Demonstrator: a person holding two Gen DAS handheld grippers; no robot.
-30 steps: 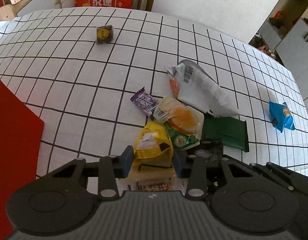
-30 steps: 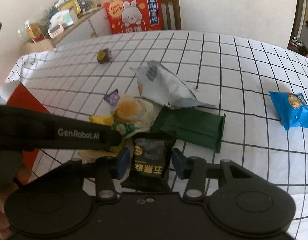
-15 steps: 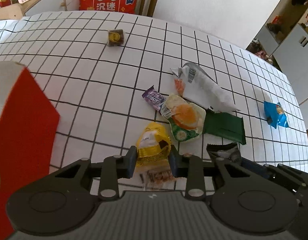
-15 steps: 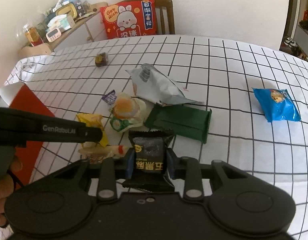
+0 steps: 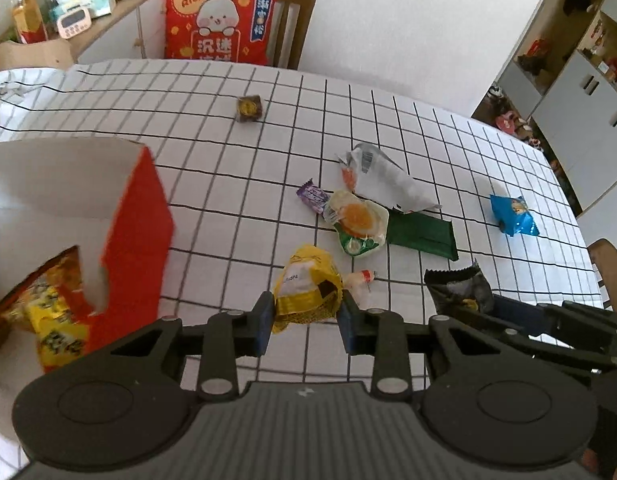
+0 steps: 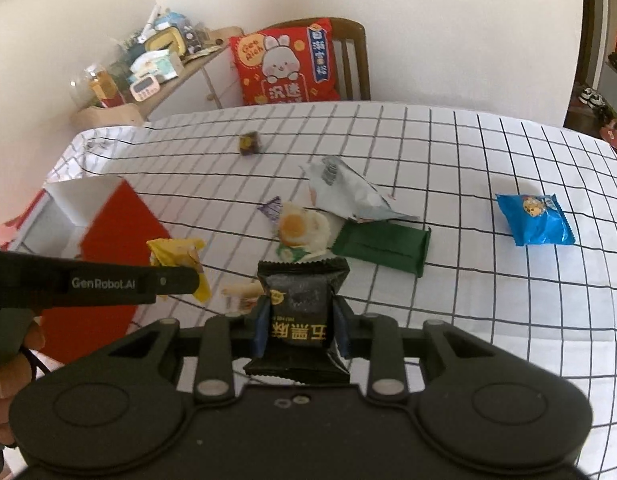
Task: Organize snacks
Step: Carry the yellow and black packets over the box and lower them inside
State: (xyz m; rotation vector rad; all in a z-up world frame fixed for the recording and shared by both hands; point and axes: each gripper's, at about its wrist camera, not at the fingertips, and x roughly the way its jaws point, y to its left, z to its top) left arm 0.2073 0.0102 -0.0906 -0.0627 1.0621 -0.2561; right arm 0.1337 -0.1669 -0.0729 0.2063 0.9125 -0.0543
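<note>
Left wrist view: my left gripper (image 5: 306,316) is clamped on a crinkly yellow foil snack pouch with a white label (image 5: 308,286), pads pressing both sides, pouch clear of the white black-grid tablecloth (image 5: 212,184). Right wrist view: my right gripper (image 6: 298,330) is clenched on a matte black snack packet with yellow characters and serrated end seals (image 6: 298,312), also off the cloth.

Step in hand, as I read it: carry both to the red-and-white open cardboard box (image 5: 124,216) at the table's left, where a yellow-orange printed bag (image 5: 48,312) already sits in the side cutout.

How to do it well:
- Left goes first; its box is just beside it. Come over the open top, not the red wall.
- Right one crosses behind the left (arms overlap in its view, collision risk).
- Both wrappers are slick film, held near one end; keep the squeeze steady, no fast swings, or they may slip.
- Let go low inside the box so light packets don't bounce out.

Left on the cloth: flat dark green rectangular wrapper (image 5: 422,234), crumpled silver-white foil bag with barcode (image 5: 382,178), round clear pack with an orange picture (image 5: 358,222), small purple candy twist (image 5: 313,196), glossy blue pillow pack (image 5: 512,214) well apart, small brown square sweet (image 5: 249,108) far back.
</note>
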